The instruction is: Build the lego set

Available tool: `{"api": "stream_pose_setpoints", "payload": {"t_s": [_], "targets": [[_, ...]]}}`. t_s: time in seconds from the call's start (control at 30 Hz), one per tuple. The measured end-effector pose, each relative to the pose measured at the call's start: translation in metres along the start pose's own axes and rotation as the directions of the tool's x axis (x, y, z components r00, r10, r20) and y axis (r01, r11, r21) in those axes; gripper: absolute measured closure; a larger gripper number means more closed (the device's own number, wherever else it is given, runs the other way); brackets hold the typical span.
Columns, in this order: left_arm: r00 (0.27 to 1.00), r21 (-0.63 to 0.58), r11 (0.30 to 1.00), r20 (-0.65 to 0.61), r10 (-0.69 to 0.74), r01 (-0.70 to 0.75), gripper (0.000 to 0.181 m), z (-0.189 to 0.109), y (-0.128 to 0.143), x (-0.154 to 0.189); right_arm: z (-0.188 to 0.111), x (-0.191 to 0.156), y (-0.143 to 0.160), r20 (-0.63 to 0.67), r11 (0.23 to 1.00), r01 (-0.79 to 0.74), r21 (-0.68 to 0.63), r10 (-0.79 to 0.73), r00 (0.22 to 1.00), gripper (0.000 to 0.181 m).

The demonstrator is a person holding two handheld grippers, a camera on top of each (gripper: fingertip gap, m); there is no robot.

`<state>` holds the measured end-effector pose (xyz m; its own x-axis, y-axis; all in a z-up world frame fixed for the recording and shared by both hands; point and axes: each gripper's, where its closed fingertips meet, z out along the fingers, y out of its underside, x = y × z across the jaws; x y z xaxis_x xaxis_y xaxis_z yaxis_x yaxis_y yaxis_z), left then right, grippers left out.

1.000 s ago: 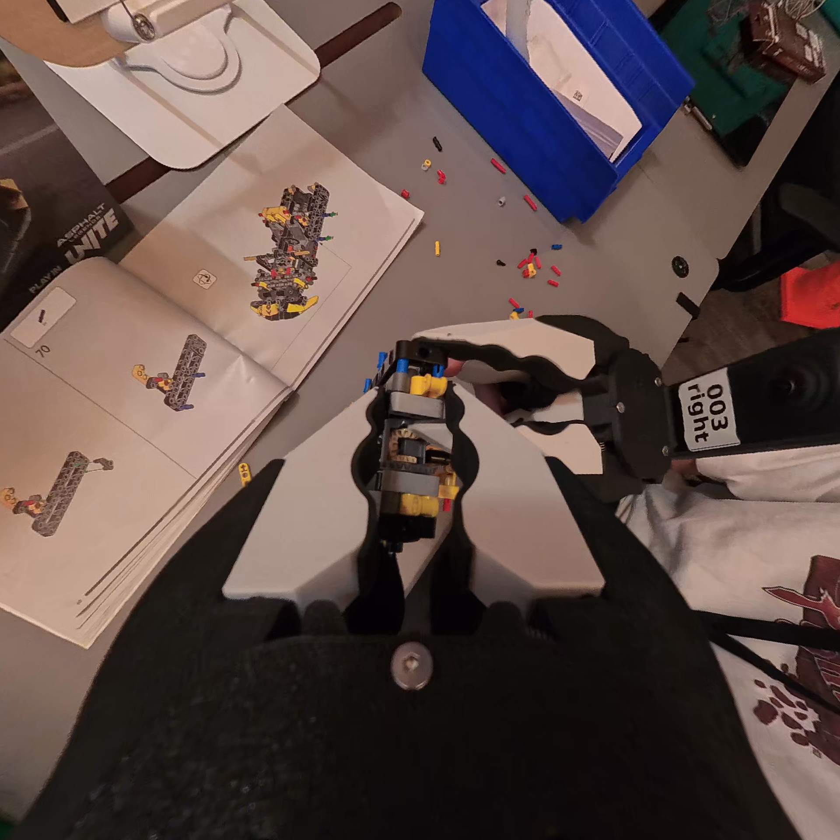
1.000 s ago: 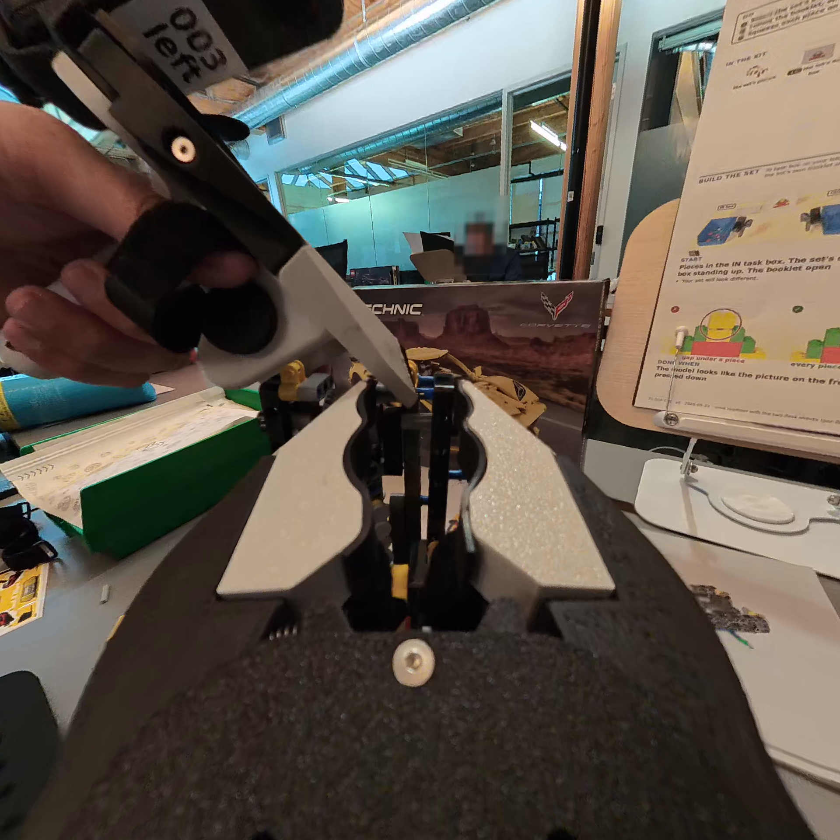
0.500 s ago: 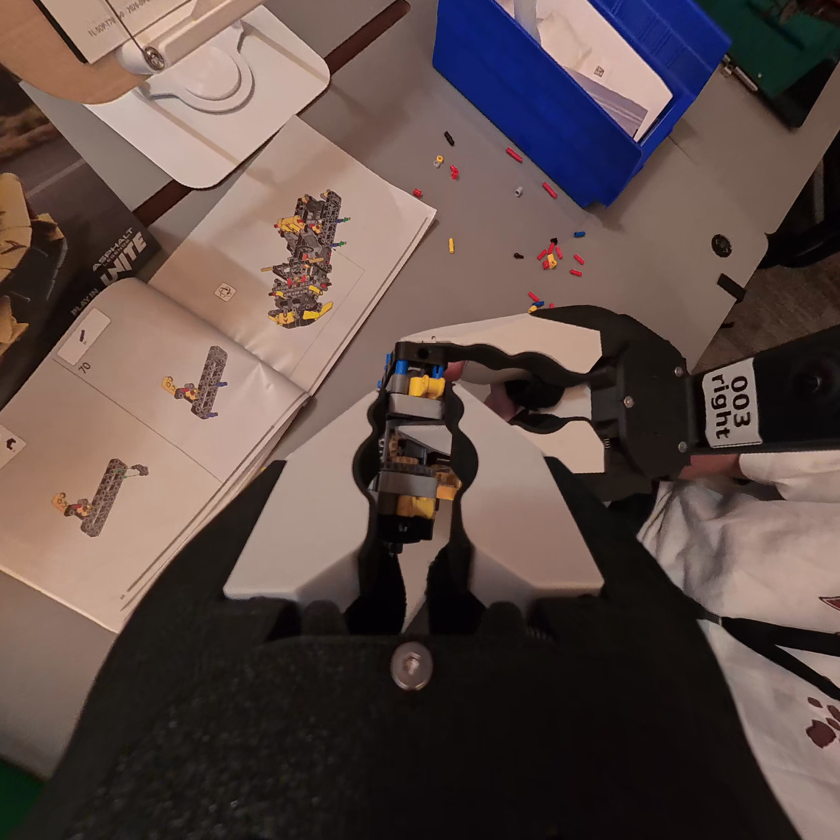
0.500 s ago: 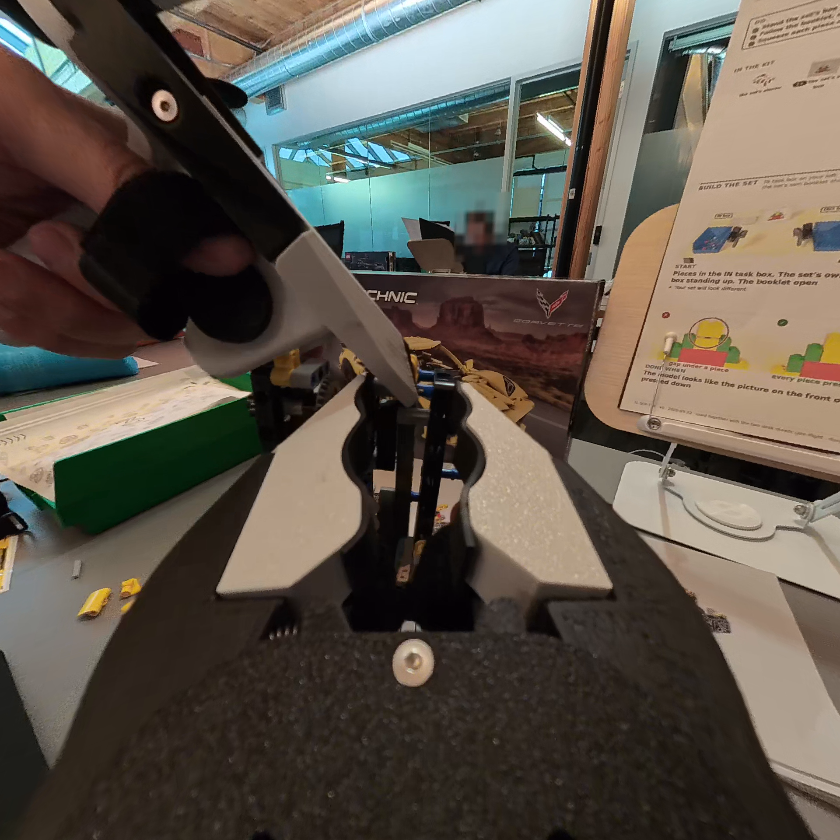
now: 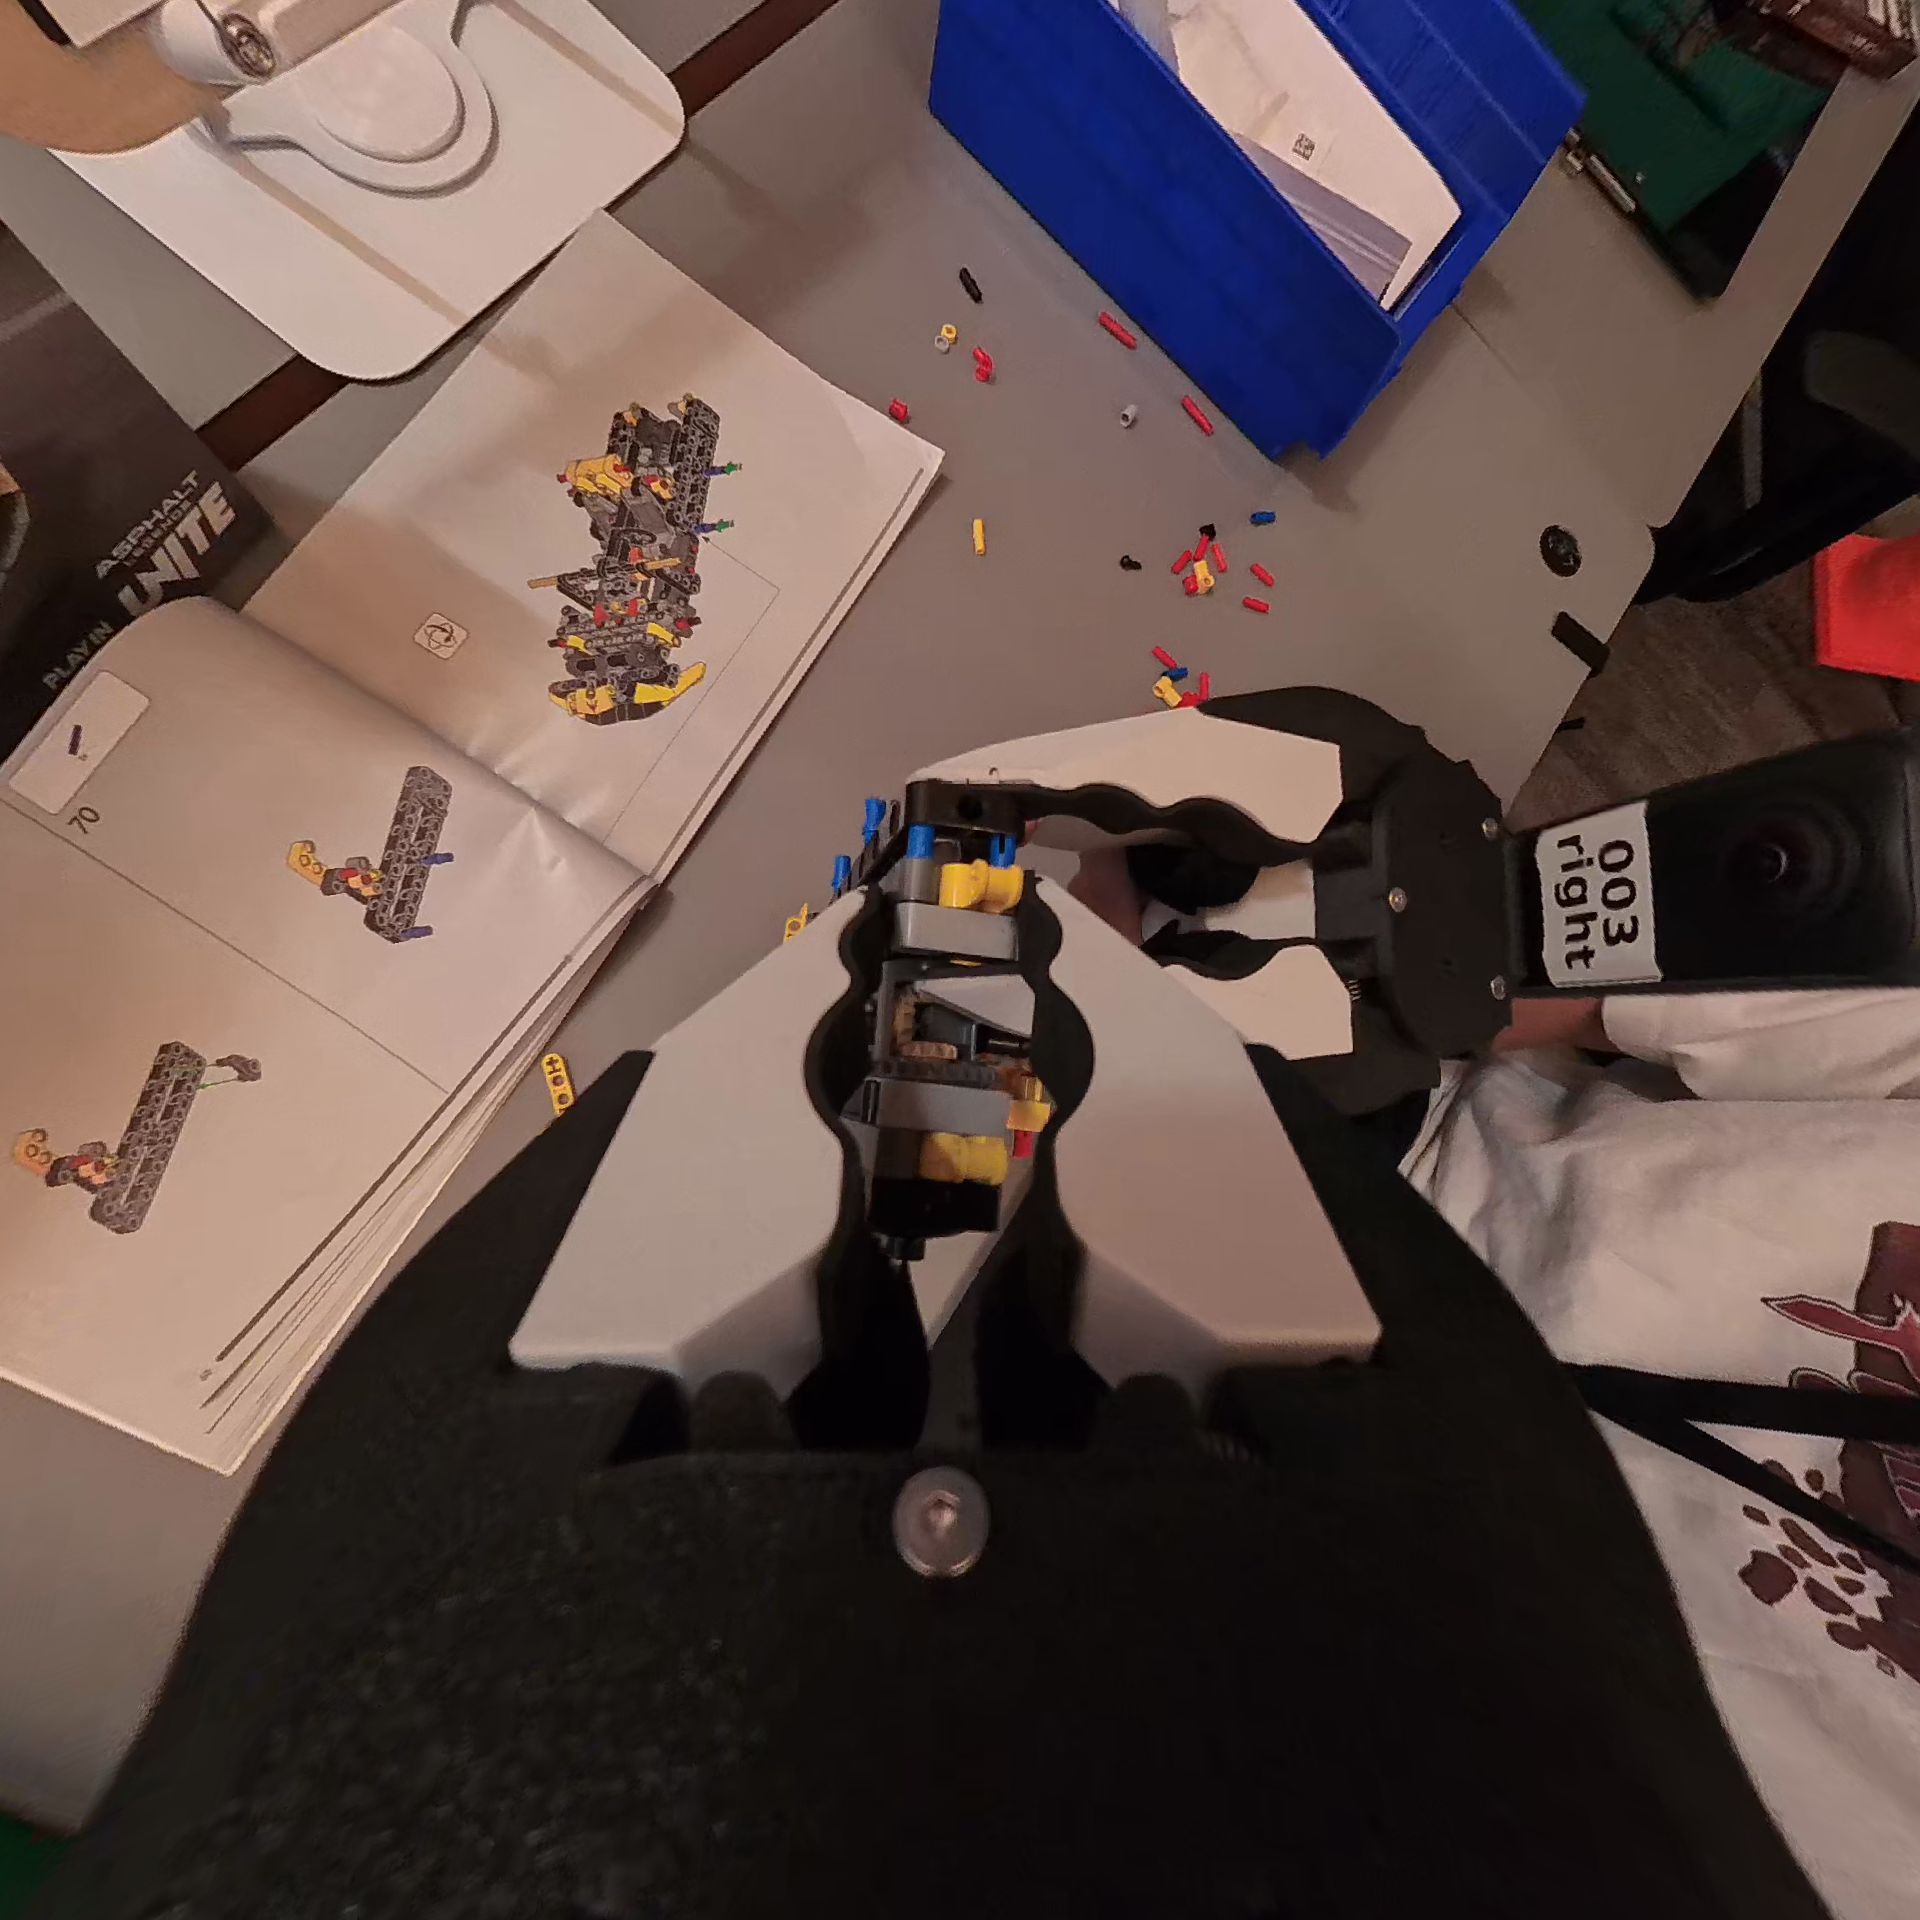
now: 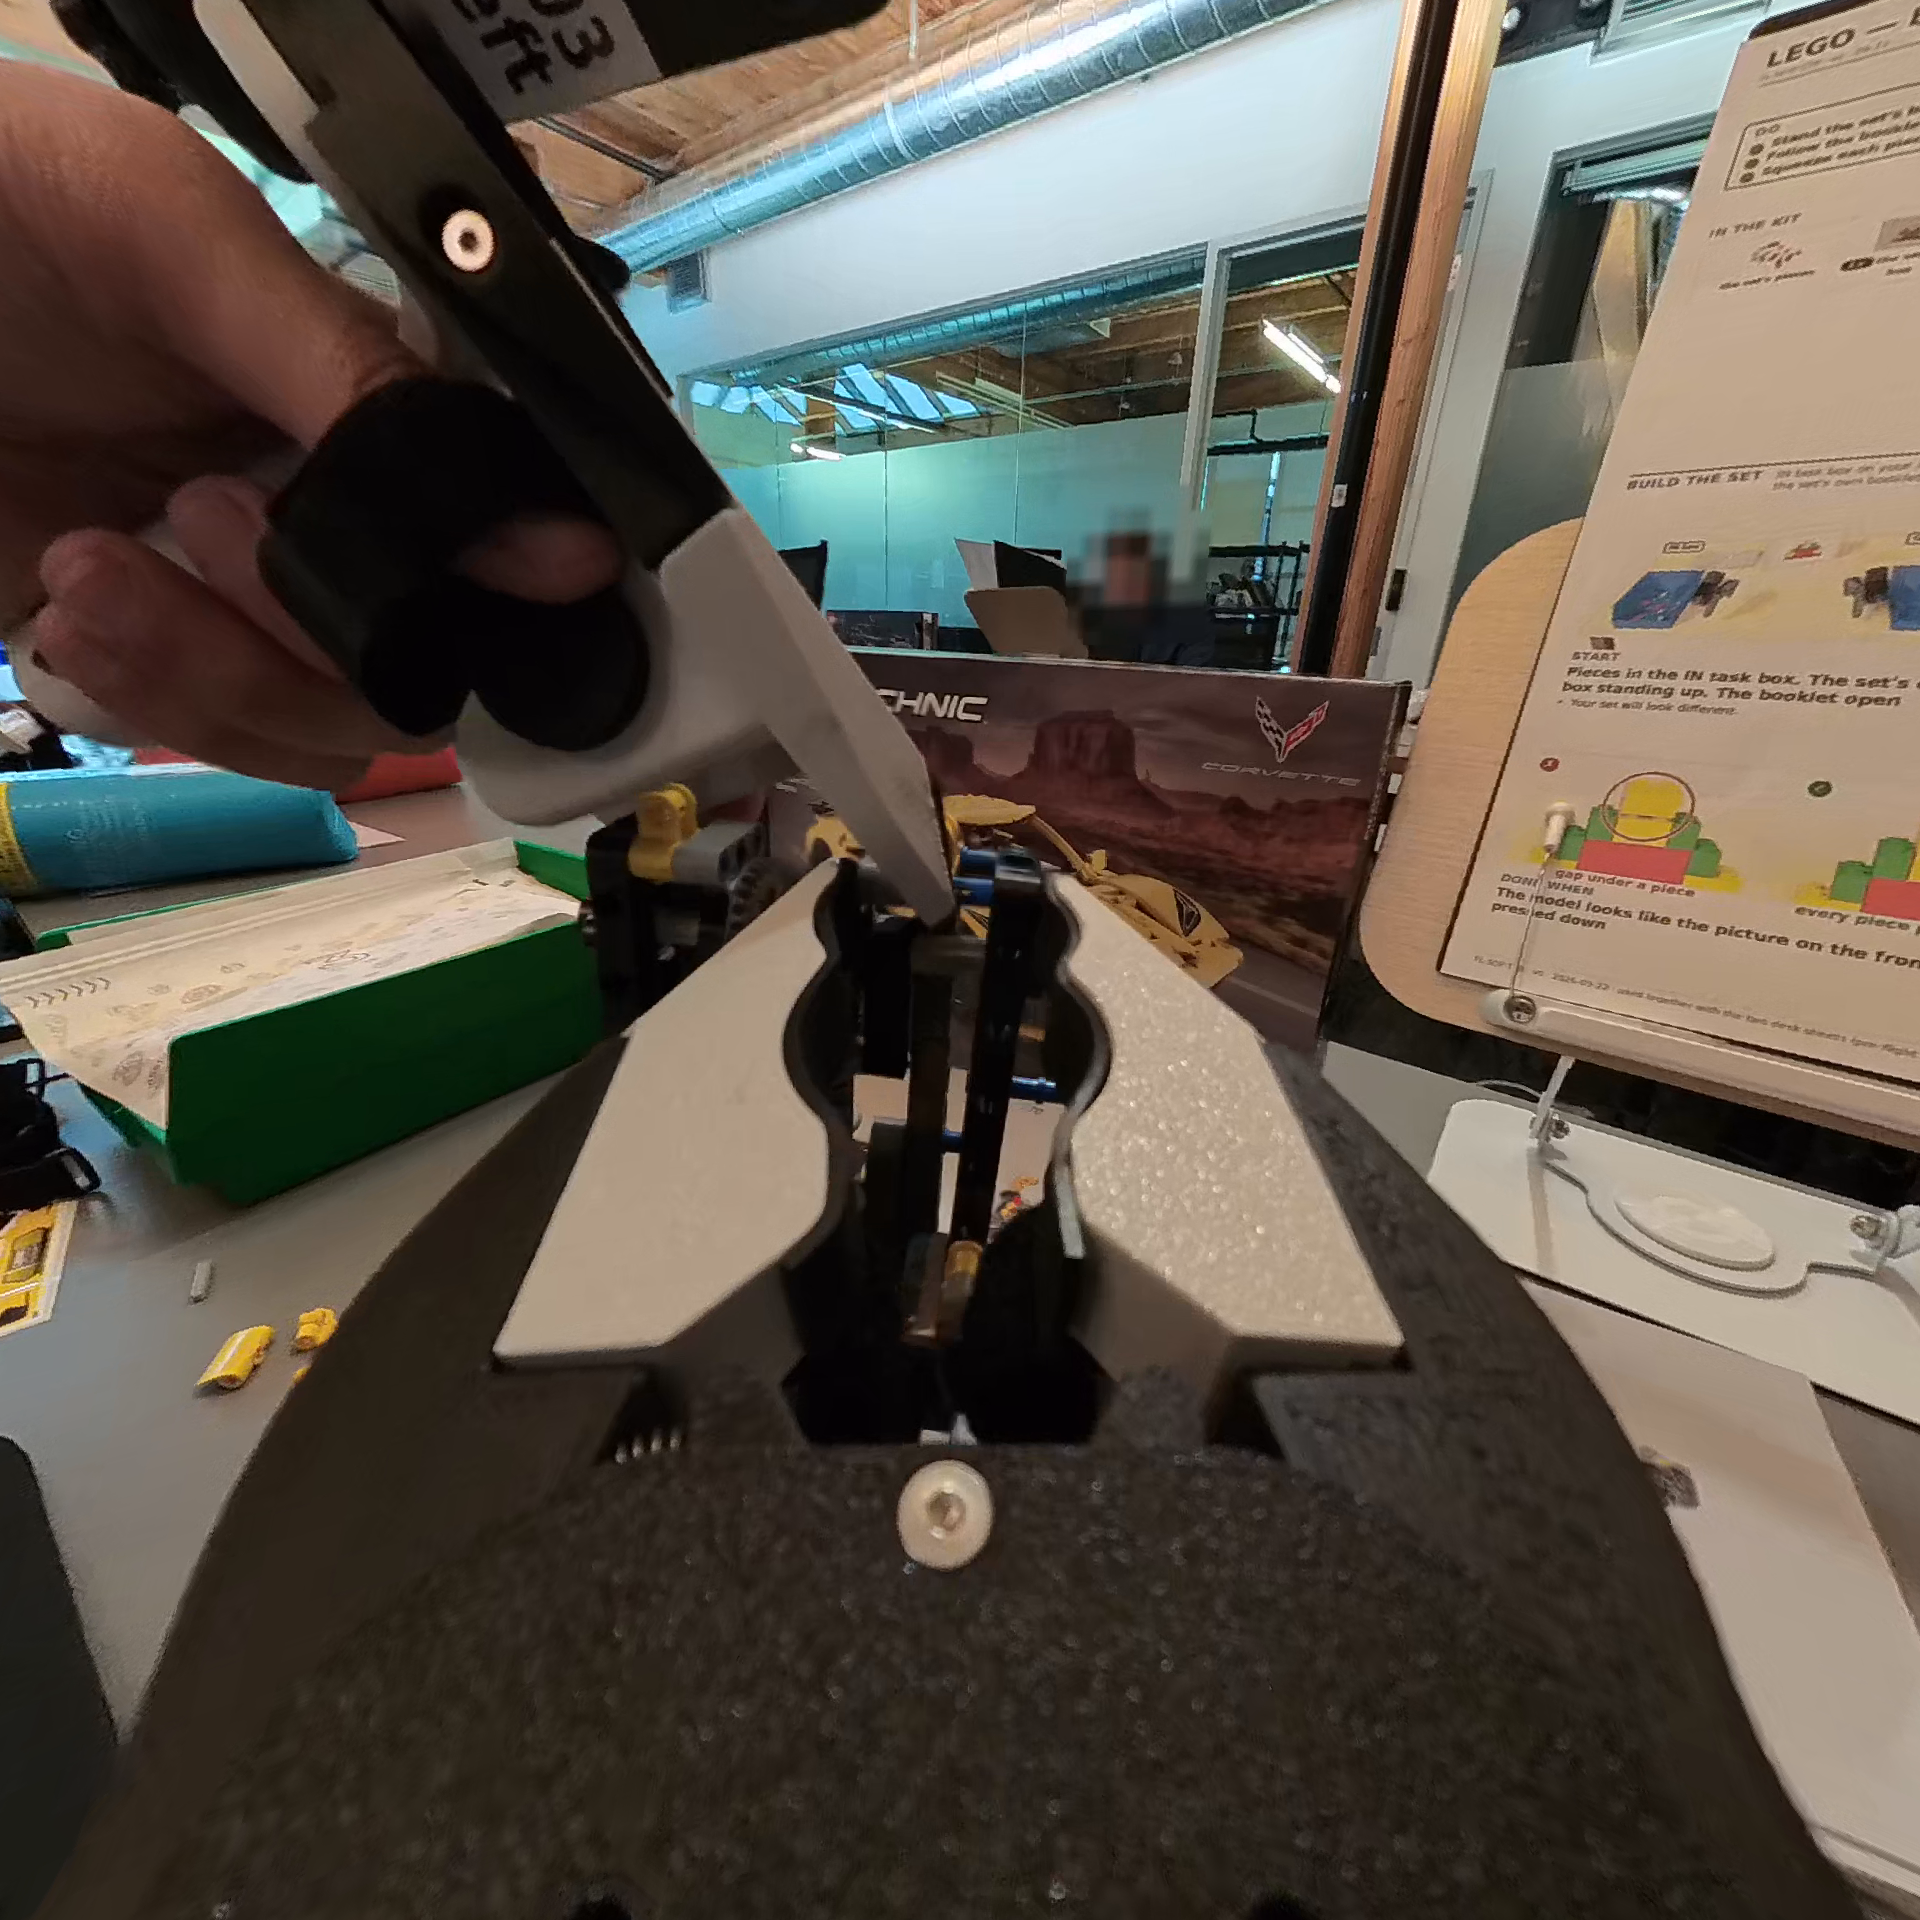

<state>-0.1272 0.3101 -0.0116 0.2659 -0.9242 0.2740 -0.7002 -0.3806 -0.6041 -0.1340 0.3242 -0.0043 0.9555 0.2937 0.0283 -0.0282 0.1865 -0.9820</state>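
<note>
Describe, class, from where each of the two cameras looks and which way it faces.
Left wrist view: on the left claw, facing down at the grey table and open booklet; a white shirt shows.
Right wrist view: on the right claw, facing level toward the set's box; a hand shows.
Shared: the lego model, gripped by both claws.

In the left wrist view, the model (image 5: 940, 1018) is held over the table (image 5: 1039, 644) between booklet (image 5: 343, 831) on the left and right gripper (image 5: 977, 821) on the right, with loose pieces (image 5: 1205, 566) scattered beyond it, before the bin (image 5: 1174, 218) at the far edge.
</note>
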Motion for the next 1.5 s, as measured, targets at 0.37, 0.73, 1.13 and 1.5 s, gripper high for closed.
{"api": "stream_pose_setpoints", "payload": {"t_s": [0.37, 0.73, 1.13, 1.5], "targets": [[1.0, 0.02, 1.0, 0.004, 0.014, -0.014, 0.156, -0.002, 0.0, -0.007, -0.001, 0.005, 0.01, 0.184, 0.992, 0.107, -0.067, -0.093, 0.979, 0.15], [0.991, 0.016, 0.999, -0.123, -0.049, 0.051, 0.155, -0.007, 0.003, -0.001, -0.005, 0.003, 0.002, 0.126, 0.998, 0.058, 0.032, -0.062, 0.99, 0.173], [0.998, -0.007, 0.998, 0.033, 0.061, -0.061, 0.157, -0.006, 0.005, -0.003, -0.003, 0.002, 0.002, 0.077, 0.992, 0.124, 0.018, -0.126, 0.989, 0.173], [0.999, -0.004, 0.999, 0.0, 0.041, -0.041, 0.157, -0.005, 0.004, -0.001, -0.007, 0.001, 0.003, 0.13, 0.999, 0.05, -0.02, -0.047, 0.99, 0.171]]}}
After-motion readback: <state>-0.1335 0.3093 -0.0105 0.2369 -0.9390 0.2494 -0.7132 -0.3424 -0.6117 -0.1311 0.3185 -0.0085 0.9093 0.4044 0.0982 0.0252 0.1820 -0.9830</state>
